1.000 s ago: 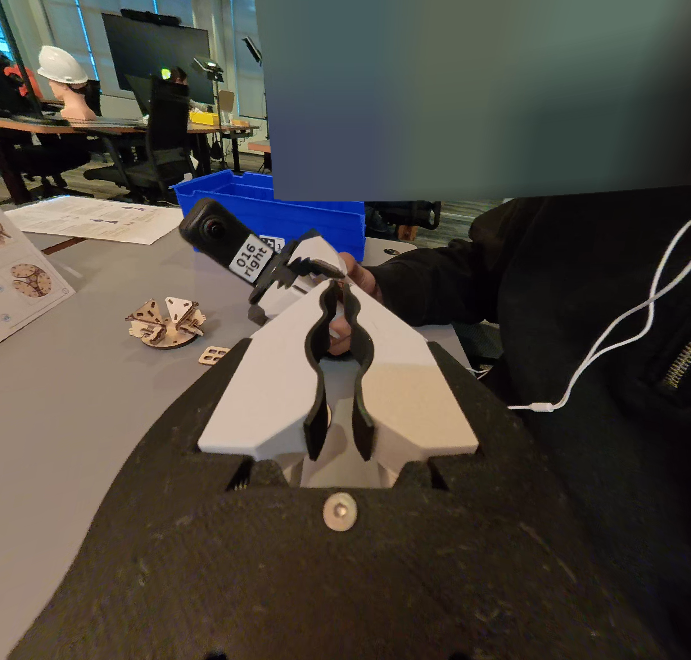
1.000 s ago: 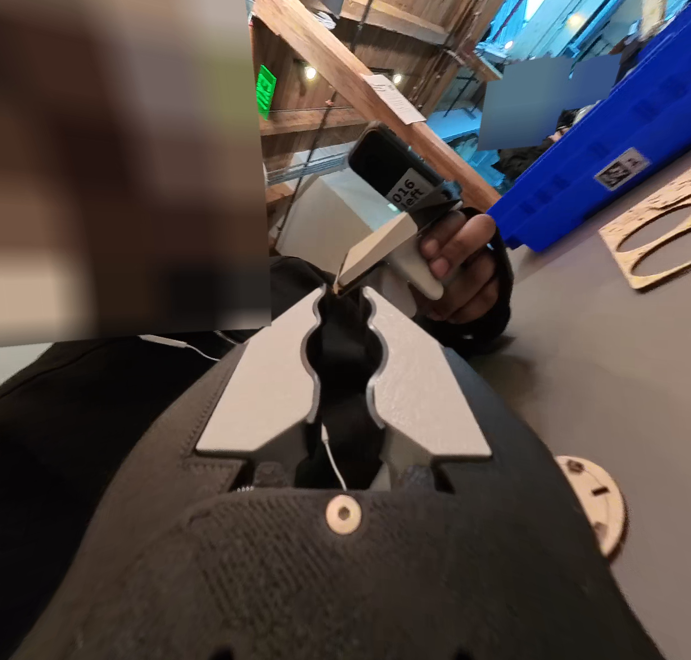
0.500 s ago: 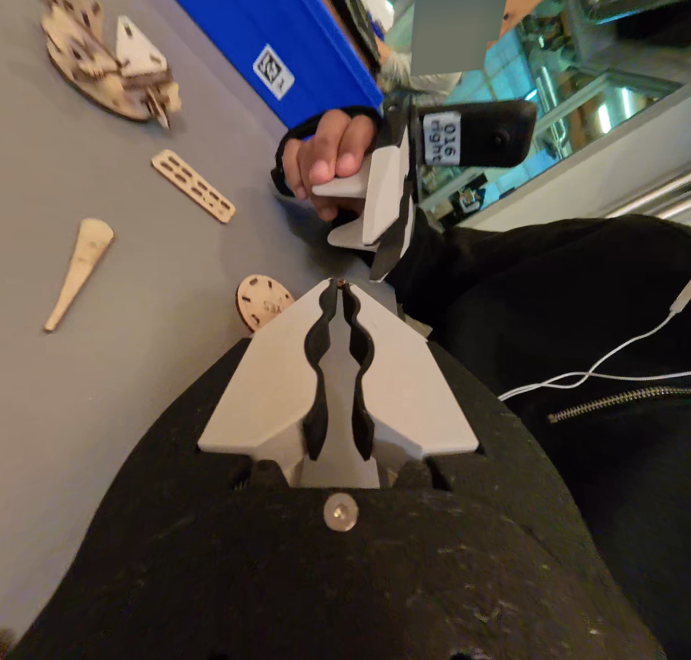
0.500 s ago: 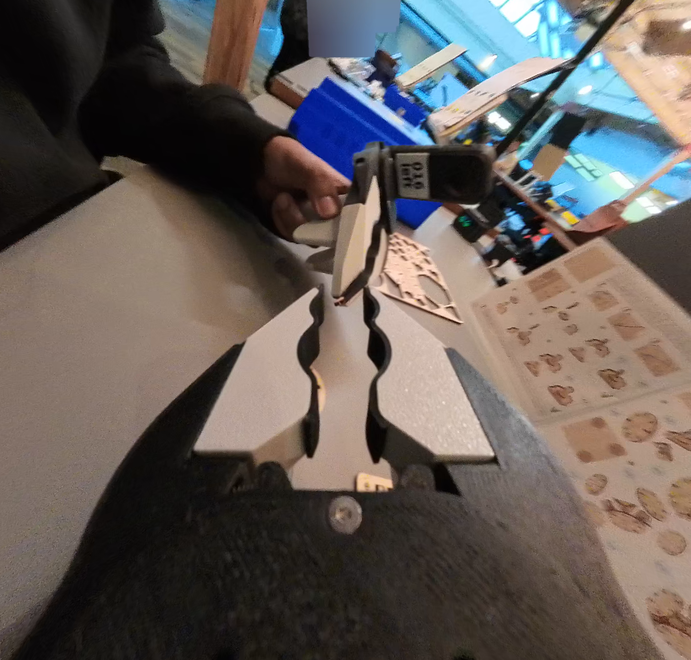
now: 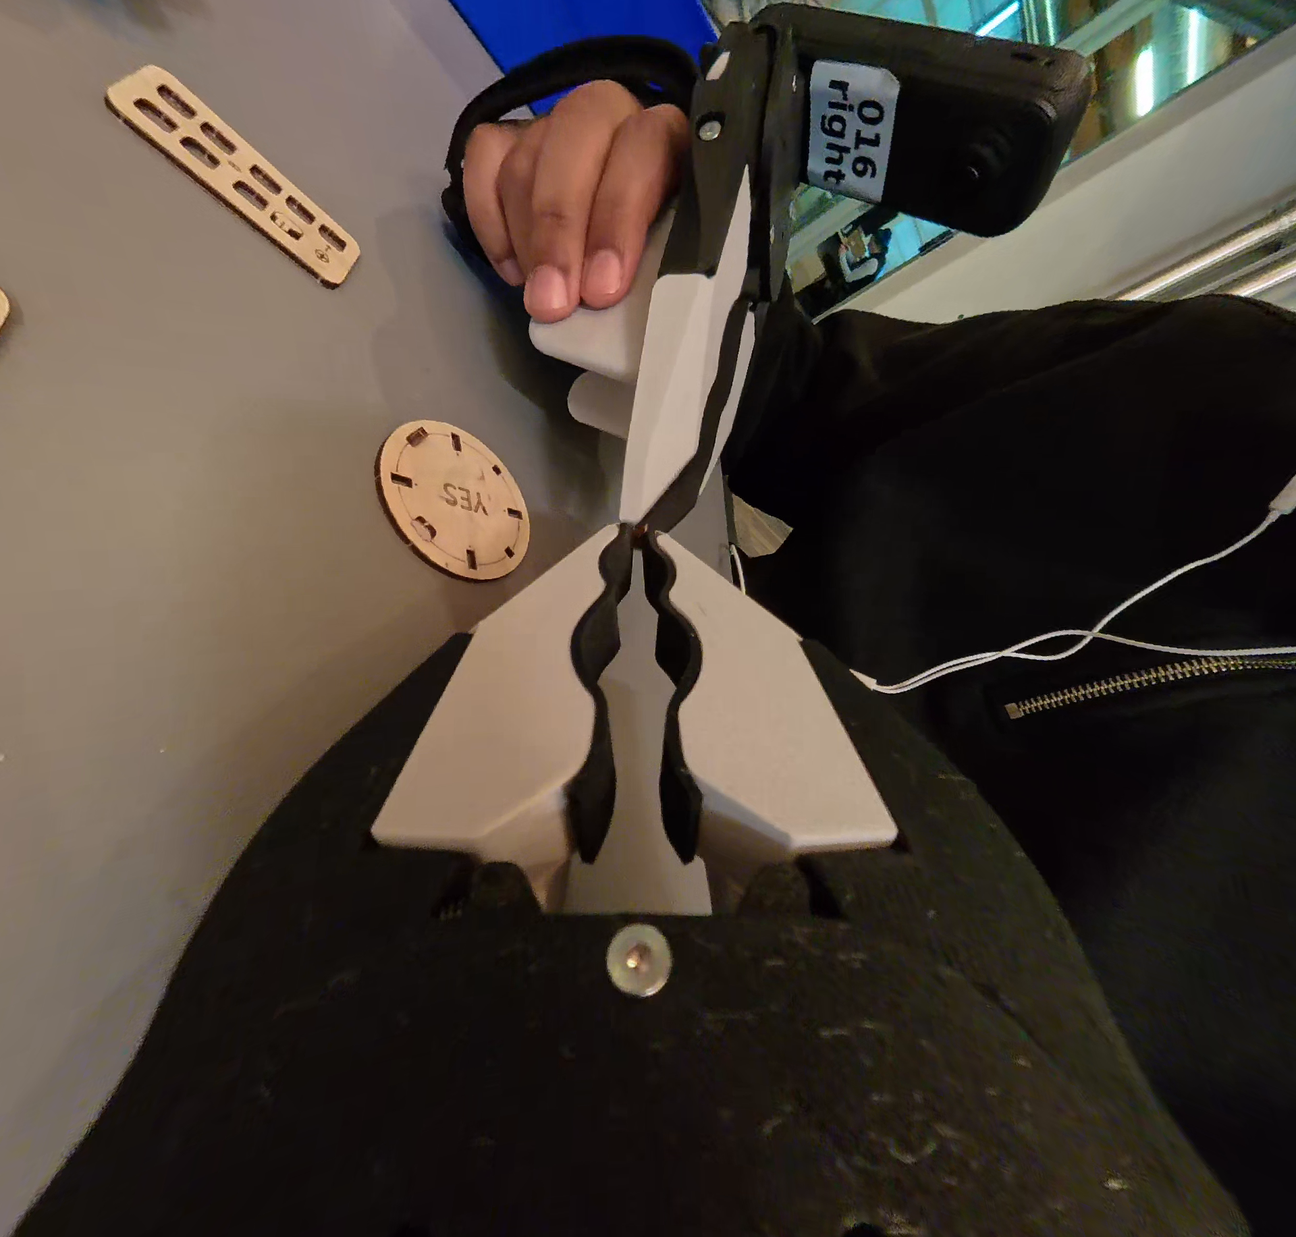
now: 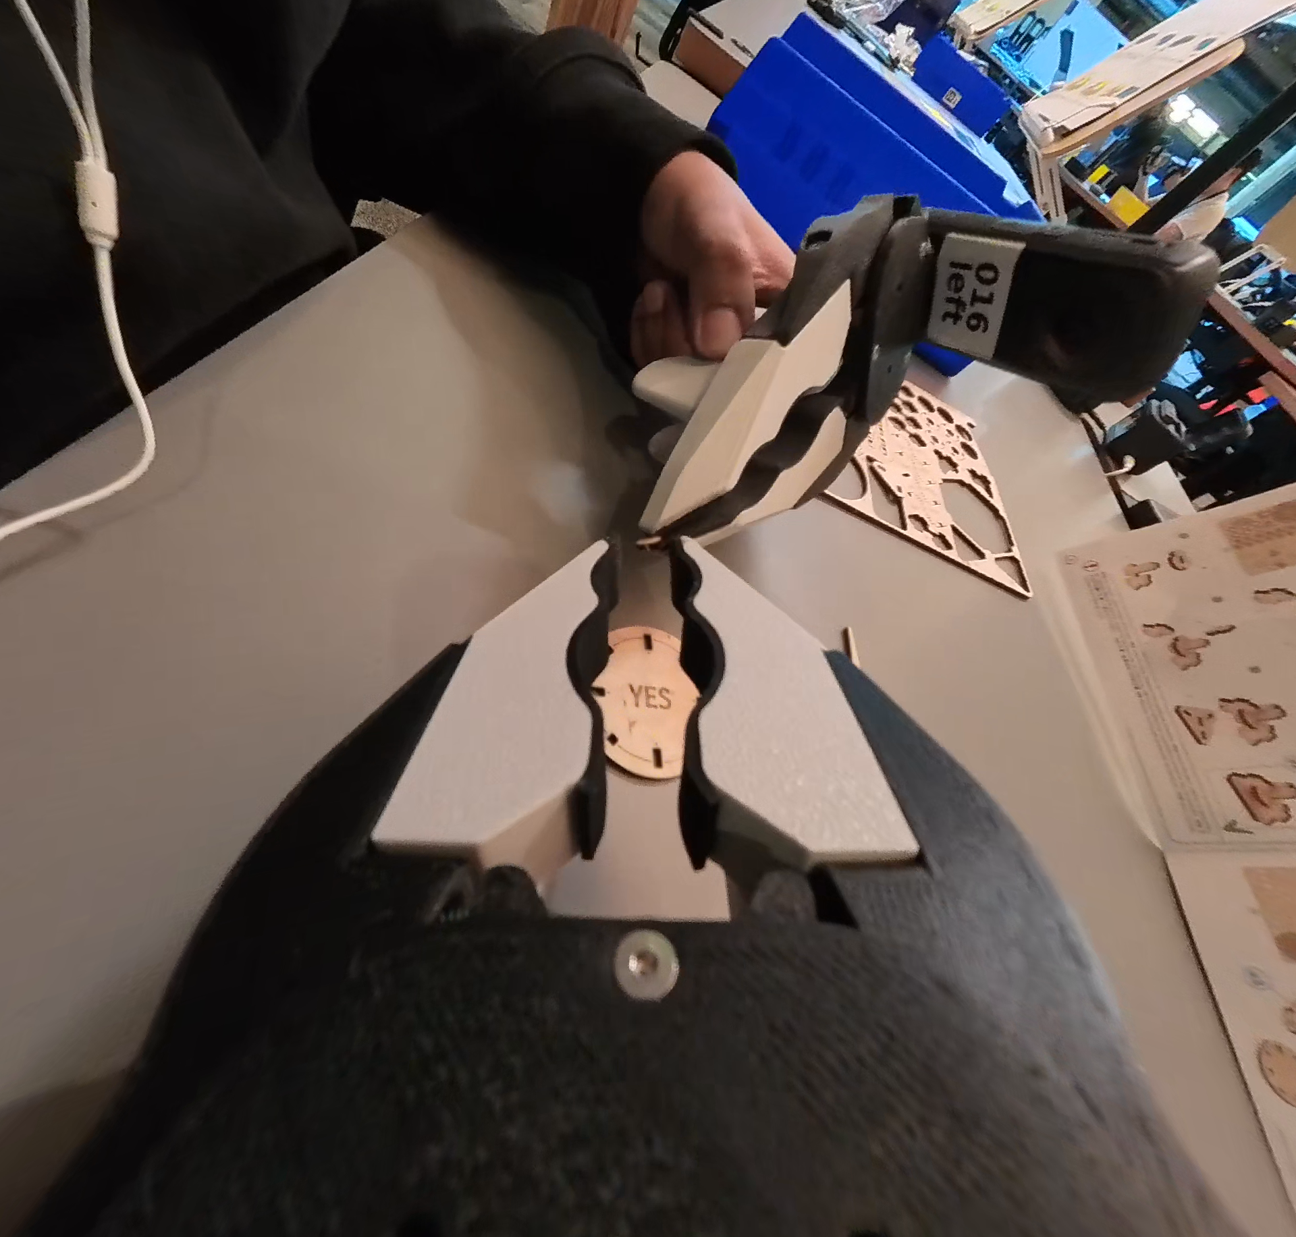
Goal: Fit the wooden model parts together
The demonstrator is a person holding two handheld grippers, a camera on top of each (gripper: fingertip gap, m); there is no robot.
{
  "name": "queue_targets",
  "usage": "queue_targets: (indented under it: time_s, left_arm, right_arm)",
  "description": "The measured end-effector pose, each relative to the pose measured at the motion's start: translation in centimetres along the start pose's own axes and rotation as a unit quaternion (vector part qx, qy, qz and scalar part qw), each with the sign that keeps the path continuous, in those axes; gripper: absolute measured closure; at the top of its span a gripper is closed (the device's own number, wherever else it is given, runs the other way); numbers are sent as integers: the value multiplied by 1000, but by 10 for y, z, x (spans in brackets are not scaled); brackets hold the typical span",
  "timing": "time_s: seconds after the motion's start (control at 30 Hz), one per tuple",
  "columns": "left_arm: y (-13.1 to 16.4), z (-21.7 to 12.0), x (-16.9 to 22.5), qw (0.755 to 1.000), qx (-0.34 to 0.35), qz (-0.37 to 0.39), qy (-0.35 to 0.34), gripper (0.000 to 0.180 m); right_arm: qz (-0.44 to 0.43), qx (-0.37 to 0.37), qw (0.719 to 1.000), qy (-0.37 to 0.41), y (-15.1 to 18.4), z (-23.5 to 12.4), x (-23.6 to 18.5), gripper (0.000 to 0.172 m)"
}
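My left gripper (image 5: 637, 541) is shut on a tiny light wooden piece (image 5: 639, 536) pinched at its very tips. It shows in the right wrist view (image 6: 663, 532) coming in from the upper right, with the piece (image 6: 652, 542) sticking out of its tips. My right gripper (image 6: 649, 553) is open; the piece sits between its fingertips, close to the right fingertip (image 6: 684, 558), and the left one stands clear of it. The right gripper (image 5: 642, 520) points down at my left tips, held by a hand (image 5: 568, 201). A round wooden disc (image 5: 452, 500) lies on the grey table (image 5: 175, 572) below.
A slotted wooden strip (image 5: 231, 173) lies left of the hand. A blue bin (image 6: 841, 130) stands at the back. A cut-out wooden sheet (image 6: 940, 502) and printed instruction sheets (image 6: 1192, 677) lie to the right. A black sleeve (image 6: 491, 116) and a white cable (image 5: 1052, 649) are close by. My two grippers' fingertips are within a few centimetres of each other.
Both grippers have swung round and come tip to tip over the round disc. The left stays shut on the tiny piece. The right jaws have narrowed a little around it.
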State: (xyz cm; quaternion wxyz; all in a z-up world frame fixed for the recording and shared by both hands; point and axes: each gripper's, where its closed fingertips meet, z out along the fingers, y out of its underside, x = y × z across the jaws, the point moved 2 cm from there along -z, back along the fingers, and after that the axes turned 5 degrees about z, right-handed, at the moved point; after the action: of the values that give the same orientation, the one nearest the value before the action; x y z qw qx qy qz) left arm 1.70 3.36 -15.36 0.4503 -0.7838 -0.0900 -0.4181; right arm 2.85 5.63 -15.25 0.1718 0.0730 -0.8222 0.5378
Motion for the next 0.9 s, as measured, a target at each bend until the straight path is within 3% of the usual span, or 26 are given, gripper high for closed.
queue_targets:
  time_s: [0.3, 0.6, 0.9]
  left_arm:
    - [0, 0, 0, 1000, 1, -11, 8, 180]
    - [-17, -10, 7, 996, 70, -27, 46, 178]
    - [-19, -11, 6, 994, 85, -39, 50, 176]
  right_arm:
    - [-27, -10, 1000, 9, 0, 0, 0, 168]
    - [-1, 15, 999, 40, -6, -8, 12, 168]
    - [-6, 36, 998, 60, -16, -12, 17, 168]
